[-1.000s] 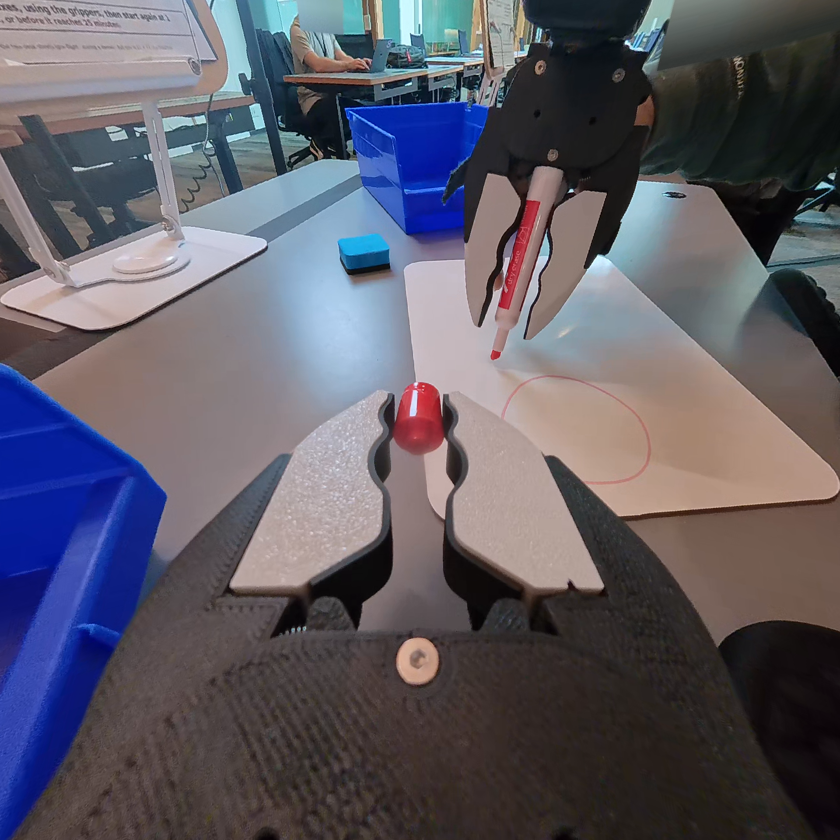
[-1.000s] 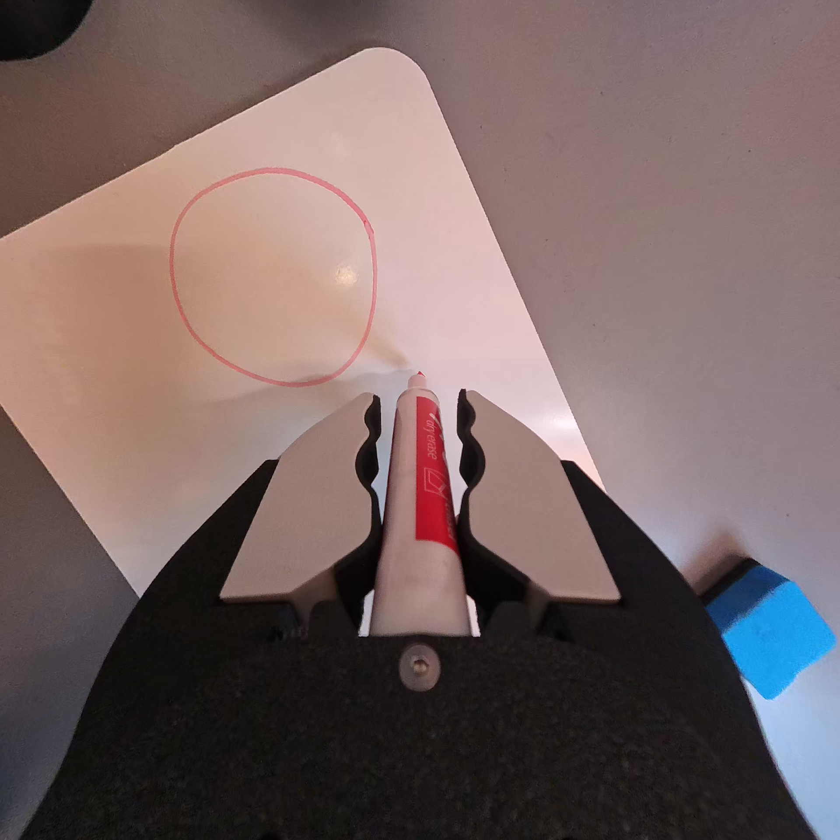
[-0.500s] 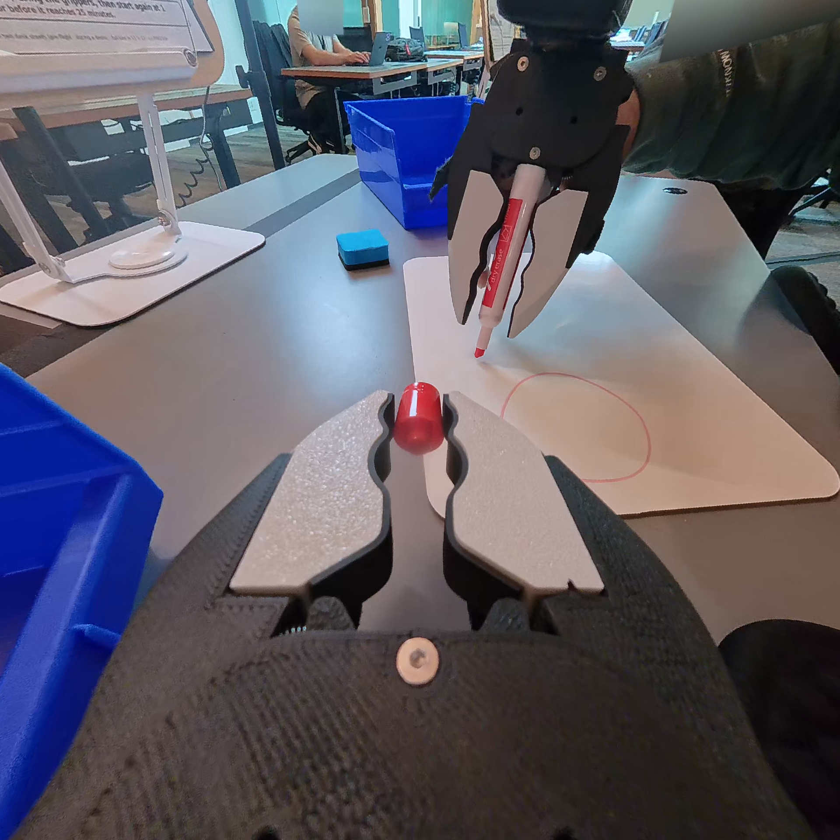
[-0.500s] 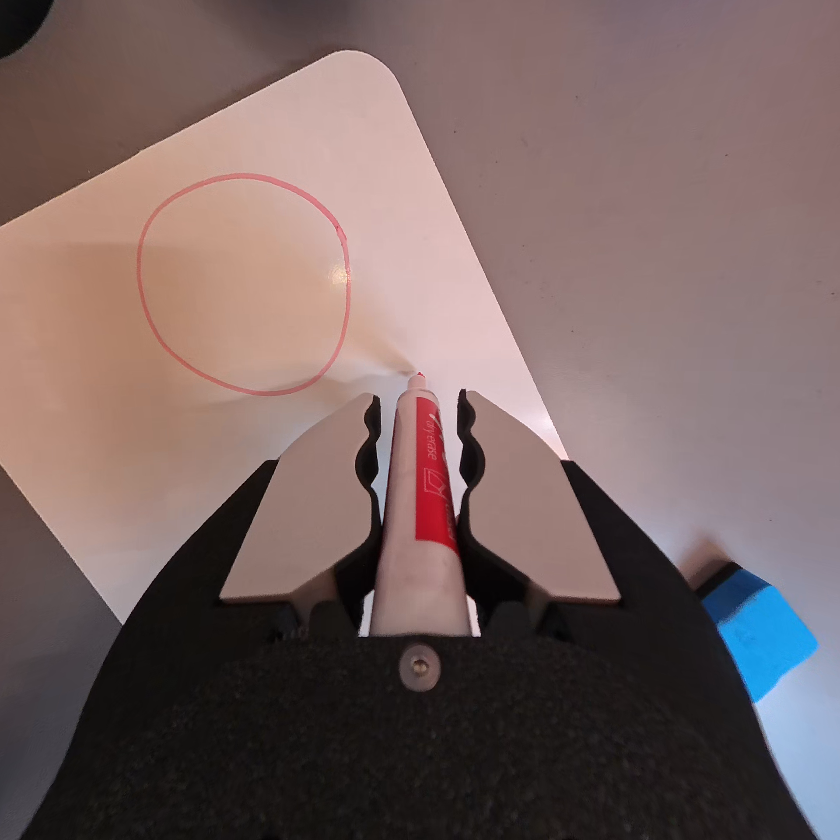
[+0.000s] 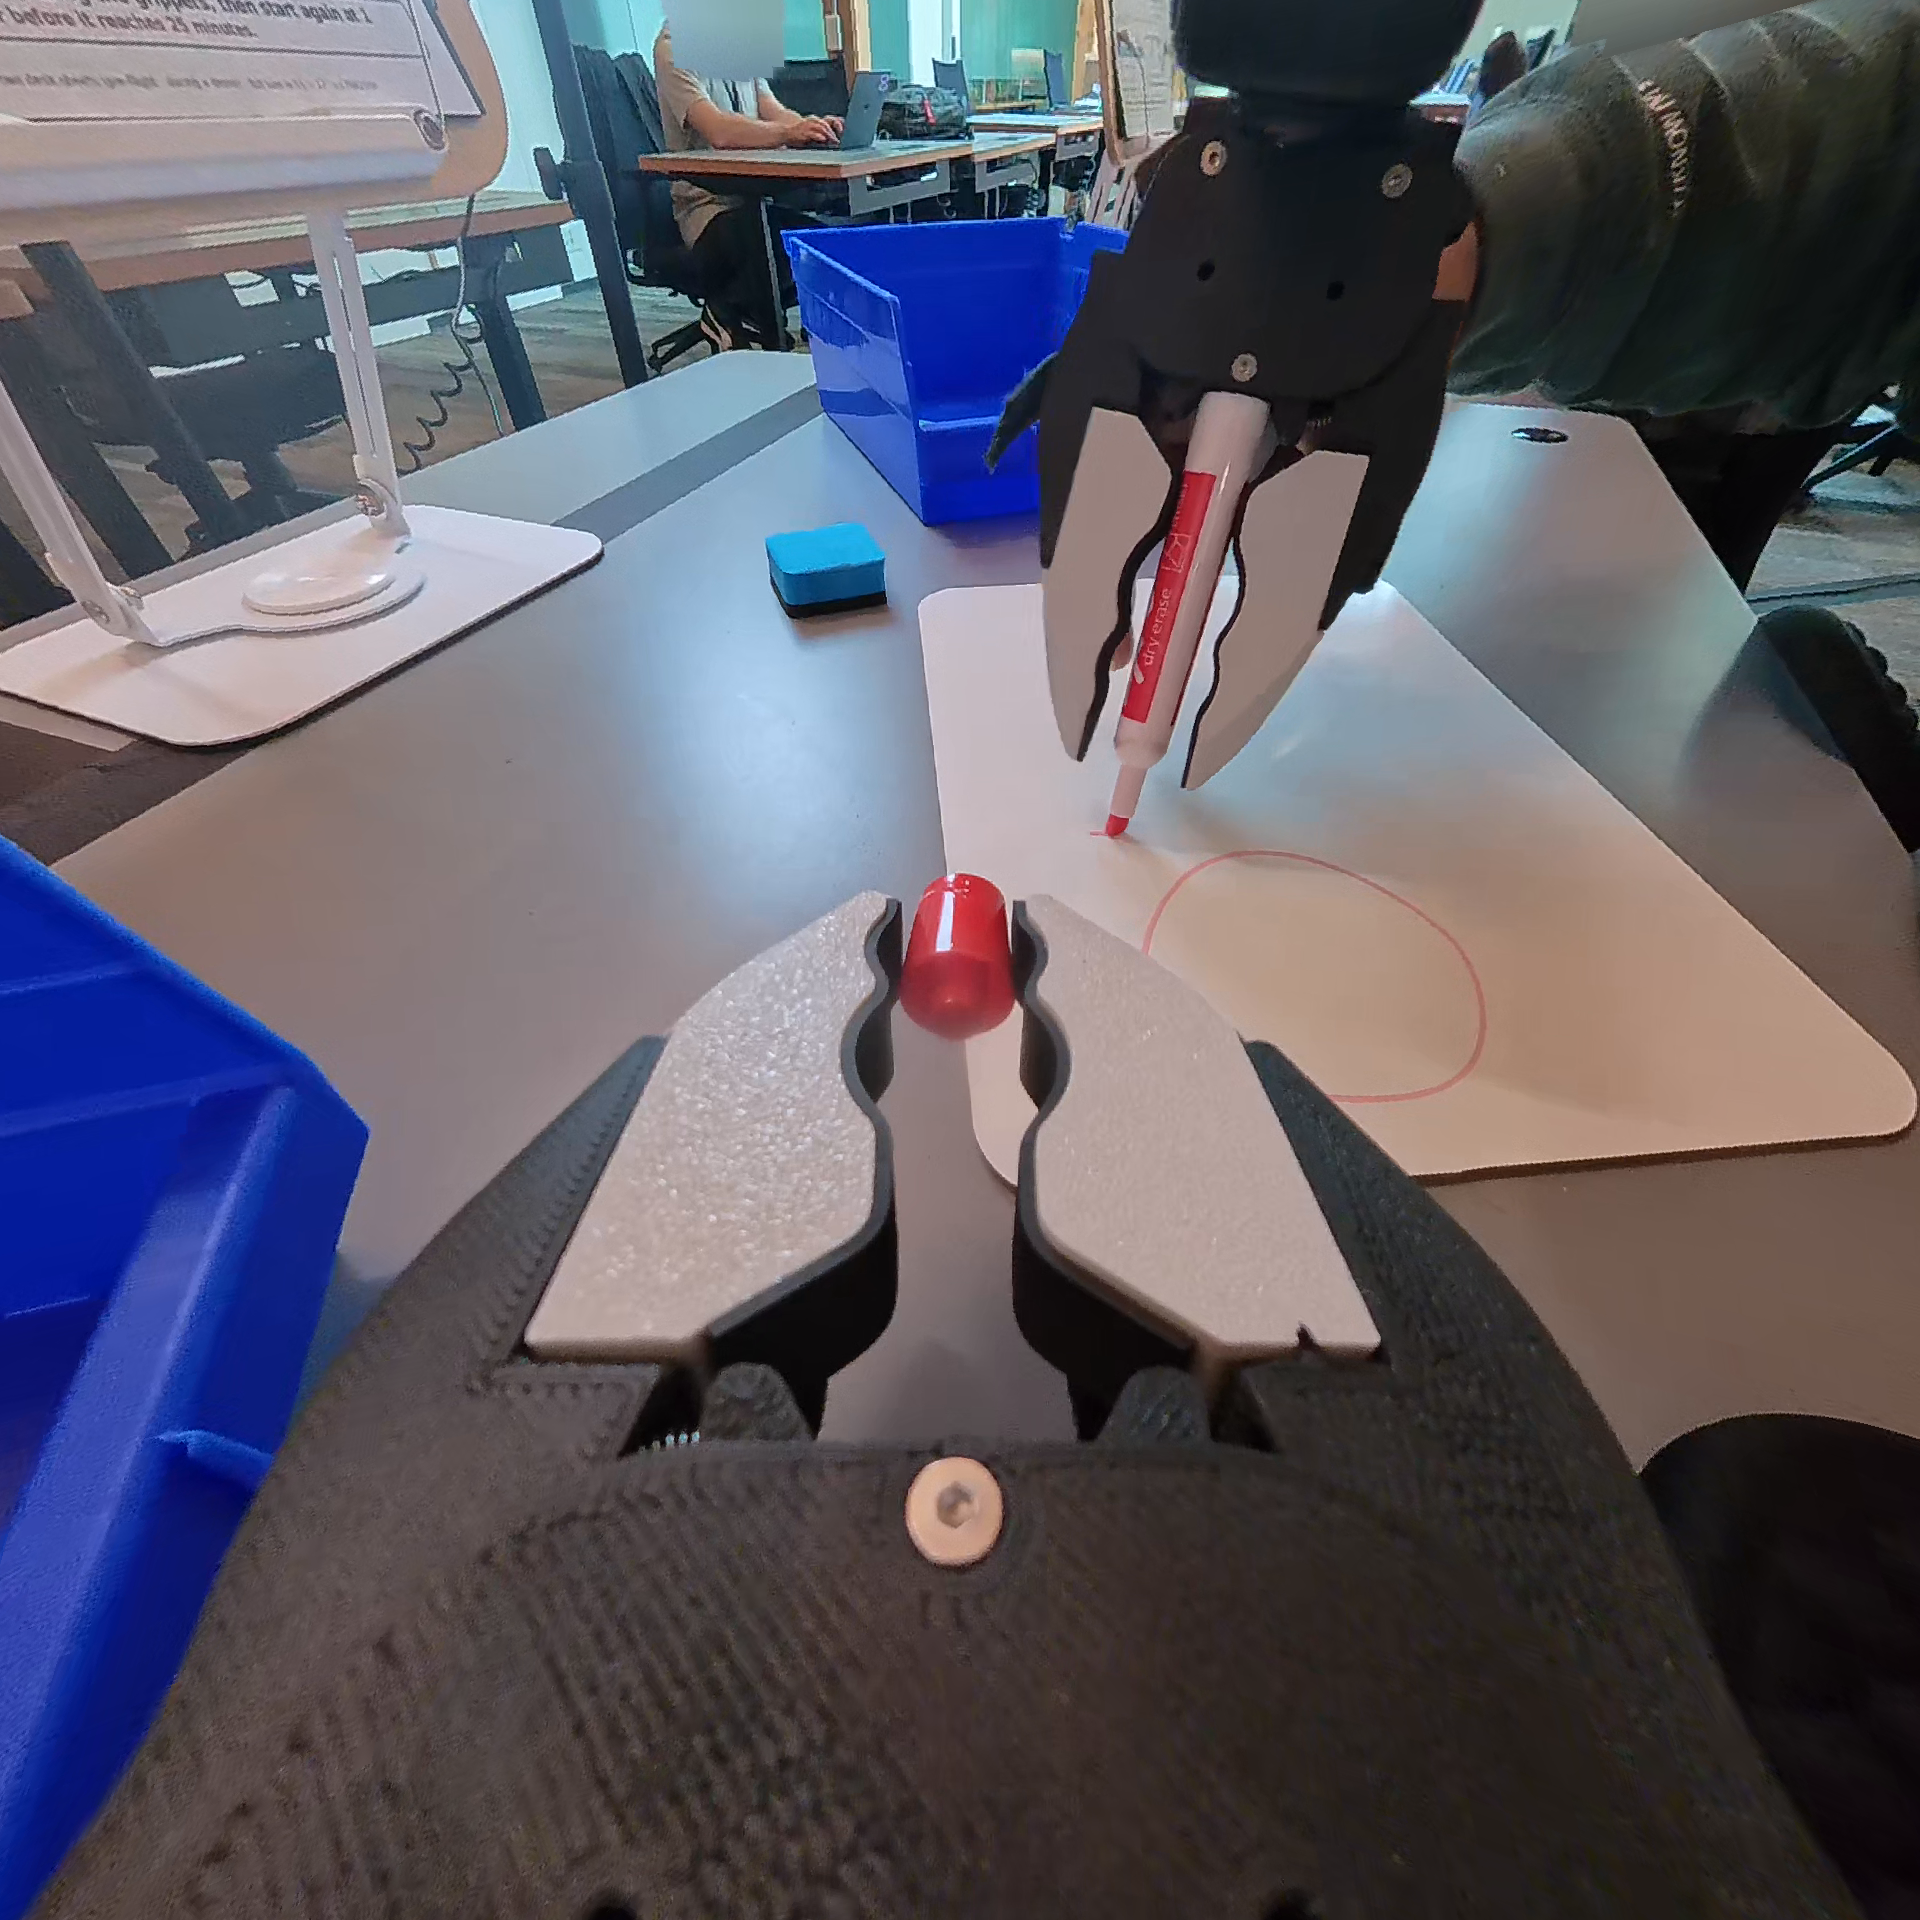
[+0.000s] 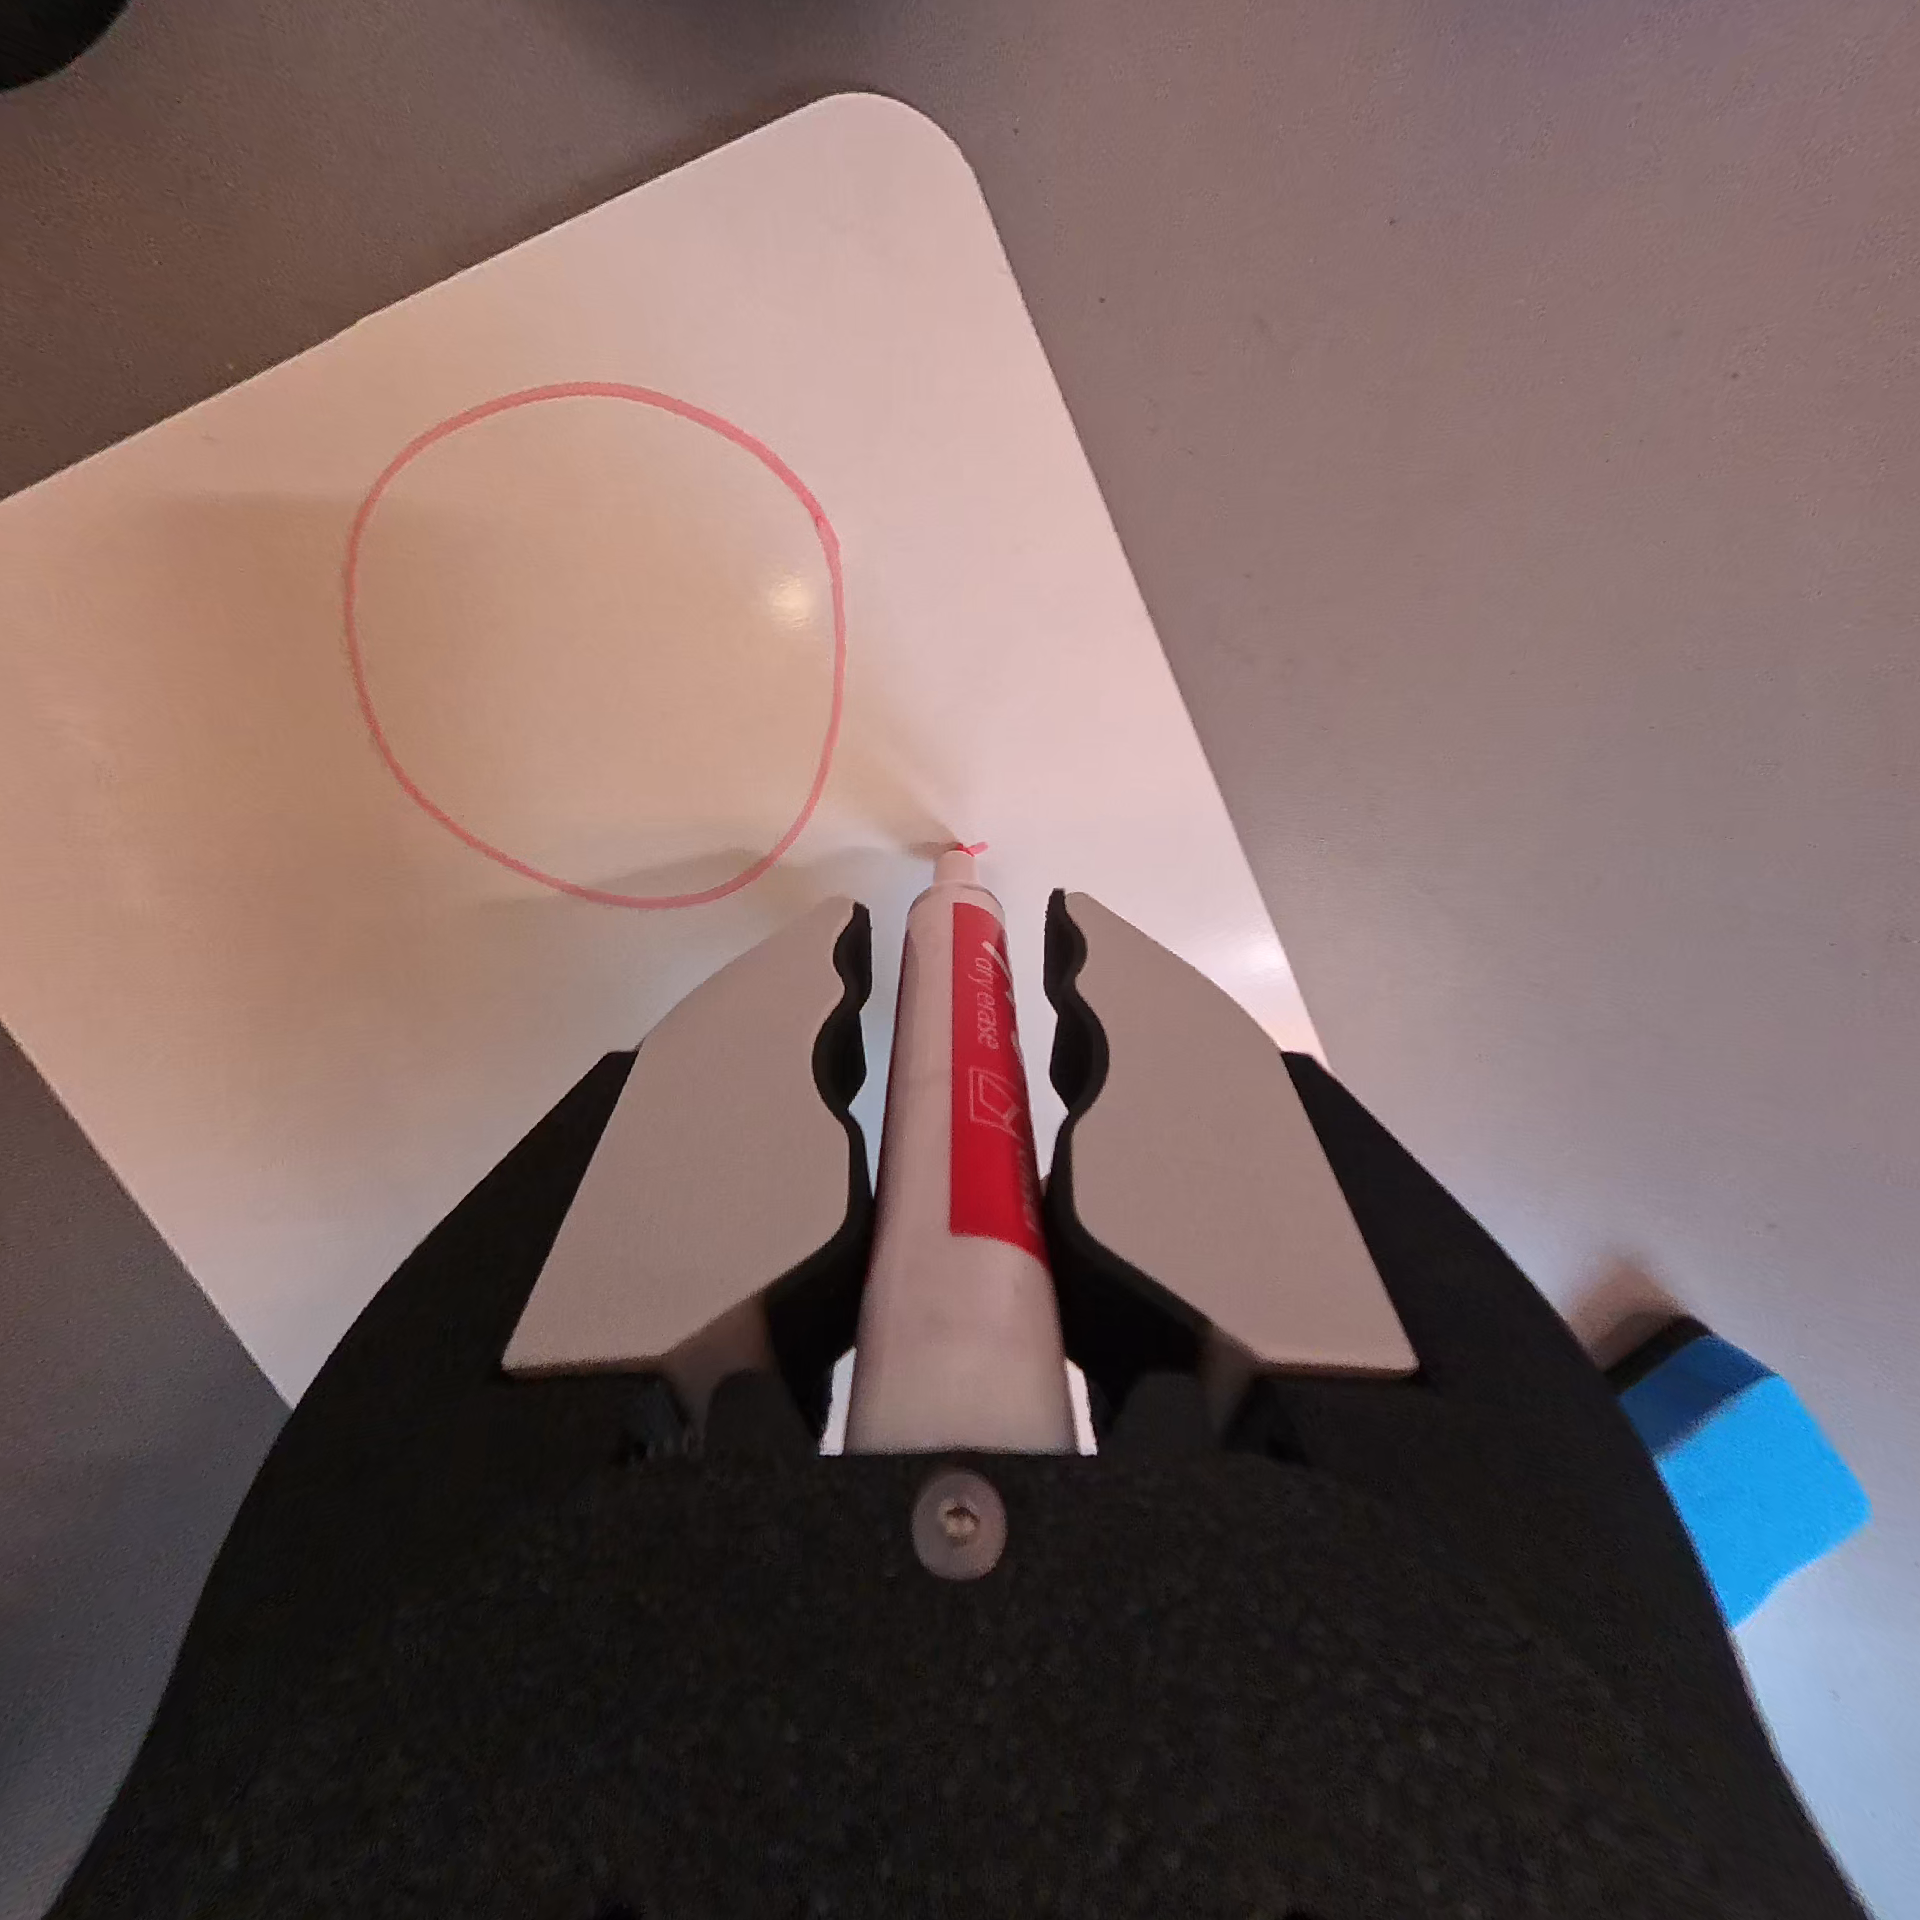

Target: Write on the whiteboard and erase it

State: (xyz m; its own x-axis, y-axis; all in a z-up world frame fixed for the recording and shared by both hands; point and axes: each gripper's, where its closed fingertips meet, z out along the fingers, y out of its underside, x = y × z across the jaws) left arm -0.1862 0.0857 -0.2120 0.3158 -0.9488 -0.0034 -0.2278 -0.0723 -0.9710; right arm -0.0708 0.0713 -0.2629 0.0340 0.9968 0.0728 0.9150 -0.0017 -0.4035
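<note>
Right tongs [image 6: 956, 909] are closed on the red marker [image 6: 961, 1122], whose long axis runs straight out between the two fingers, tip foremost. The tip rests on the whiteboard [image 6: 1039, 520], where a short fresh stroke shows, just beside the red circle [image 6: 592, 644] already drawn and close to the board's long edge on the eraser side. Left tongs [image 5: 956, 971] grip the red cap [image 5: 954, 966], held low over the worktop [image 5: 582, 831] at the board's near corner, clear of the writing. The whiteboard lies flat on the worktop. The blue eraser [image 5: 826, 566] sits off the board past its far corner, nearer the right tongs. Judgement: writing is in hand; erasing is not yet begun.
</note>
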